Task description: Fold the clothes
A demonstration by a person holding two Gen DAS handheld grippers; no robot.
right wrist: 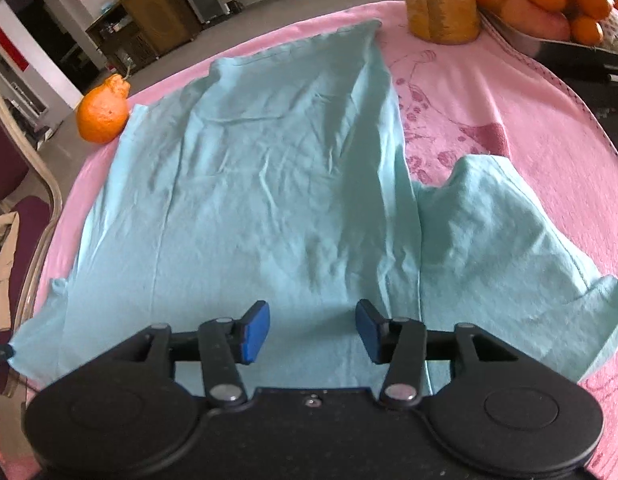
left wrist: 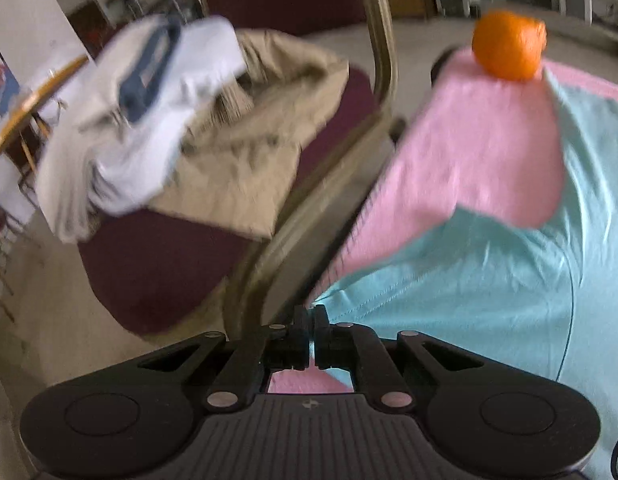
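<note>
Two grippers over flat turquoise cotton shirt (right wrist: 269,184), unfolded: left gripper (left wrist: 310,334) pinching its seven-o'clock edge, right gripper (right wrist: 313,330) half-open, empty.

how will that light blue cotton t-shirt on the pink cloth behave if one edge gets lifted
The light blue cotton t-shirt is probably floppy: it lies creased, one sleeve rumpled. It looks thin, so likely light. Lifted from one edge it would likely drape and drag across the pink tablecloth.

The clothes heaped on the chair (left wrist: 213,140) are smeared by motion blur, so single garments cannot be told apart. The yellow jar (right wrist: 441,0) and the fruit tray (right wrist: 549,46) are cut off by the top edge of the right wrist view.
</note>
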